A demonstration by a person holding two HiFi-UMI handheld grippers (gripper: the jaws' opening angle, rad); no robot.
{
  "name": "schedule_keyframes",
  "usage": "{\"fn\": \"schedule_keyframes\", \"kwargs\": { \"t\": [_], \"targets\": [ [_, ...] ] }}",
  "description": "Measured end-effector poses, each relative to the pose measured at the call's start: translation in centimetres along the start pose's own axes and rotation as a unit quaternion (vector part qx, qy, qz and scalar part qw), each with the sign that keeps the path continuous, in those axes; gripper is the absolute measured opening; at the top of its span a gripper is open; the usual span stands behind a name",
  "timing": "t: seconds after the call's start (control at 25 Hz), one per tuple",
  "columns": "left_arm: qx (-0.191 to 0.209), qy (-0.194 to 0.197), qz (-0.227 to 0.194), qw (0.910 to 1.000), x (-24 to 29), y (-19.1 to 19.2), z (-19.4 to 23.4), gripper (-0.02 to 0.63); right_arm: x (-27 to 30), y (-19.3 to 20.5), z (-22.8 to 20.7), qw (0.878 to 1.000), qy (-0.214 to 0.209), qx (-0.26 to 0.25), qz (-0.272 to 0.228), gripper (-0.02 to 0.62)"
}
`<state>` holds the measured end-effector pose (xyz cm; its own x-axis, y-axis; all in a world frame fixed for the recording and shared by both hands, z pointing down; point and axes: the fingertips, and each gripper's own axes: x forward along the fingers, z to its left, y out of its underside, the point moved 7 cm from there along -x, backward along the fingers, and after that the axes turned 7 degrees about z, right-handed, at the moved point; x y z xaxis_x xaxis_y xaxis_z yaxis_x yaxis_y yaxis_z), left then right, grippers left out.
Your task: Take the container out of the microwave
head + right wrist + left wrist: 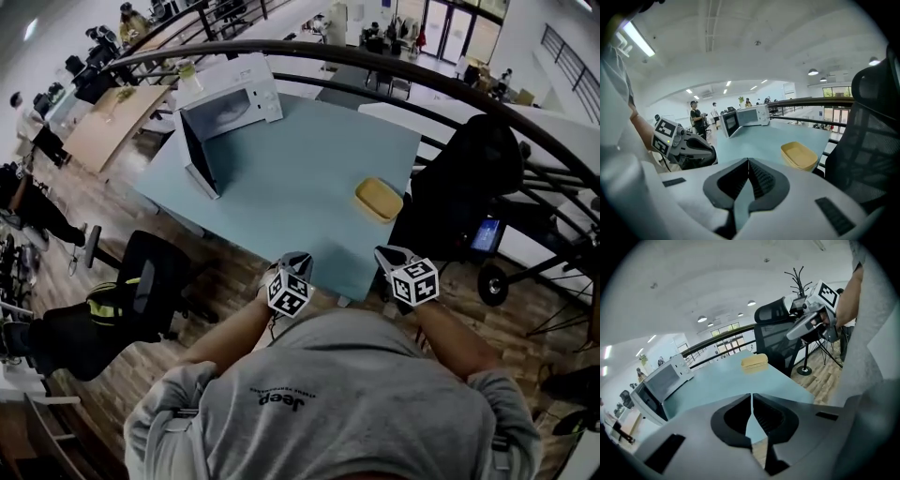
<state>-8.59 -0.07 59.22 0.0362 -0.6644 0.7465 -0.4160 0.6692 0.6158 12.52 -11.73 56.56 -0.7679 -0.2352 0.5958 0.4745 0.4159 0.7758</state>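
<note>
Both sets of jaws are clenched on nothing: the left gripper [751, 401] and the right gripper [748, 165] each show their pads pressed together with only the table behind them. Both are held back near the person's body, at the near edge of the pale blue table [300, 178].

The yellow container [379, 199] sits on the table, well apart from the microwave [234, 101], so the task looks finished. It lies close to the table's right edge, just beside a black office chair [473, 169]. A careless sweep of the right gripper, or a bump from the chair, could push it off. The microwave door [199, 155] stands wide open and juts toward the near left edge. A gripper or a passer-by could catch it and drag the oven.

The container is a shallow tray and looks empty. Nothing can be made out inside the microwave cavity.
</note>
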Motion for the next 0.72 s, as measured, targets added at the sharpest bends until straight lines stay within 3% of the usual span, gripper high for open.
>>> {"fn": "schedule_keyframes", "kwargs": {
  "t": [0.2, 0.4, 0.72],
  "targets": [
    [-0.035, -0.016, -0.021, 0.999, -4.6, 4.0, 6.7, 0.021, 0.5, -0.8, 4.1, 1.0, 0.005, 0.023, -0.014, 0.018],
    [-0.102, -0.027, -0.04, 0.9936, -8.0, 8.5, 11.8, 0.018, 2.4, -2.1, 6.8, 0.999, 0.01, 0.031, -0.019, 0.018],
    [-0.173, -0.052, -0.073, 0.9809, -11.0, 10.1, 14.2, 0.018, 4.1, -7.2, 8.4, 0.999, -0.019, -0.037, -0.029, 0.018]
  ]
}}
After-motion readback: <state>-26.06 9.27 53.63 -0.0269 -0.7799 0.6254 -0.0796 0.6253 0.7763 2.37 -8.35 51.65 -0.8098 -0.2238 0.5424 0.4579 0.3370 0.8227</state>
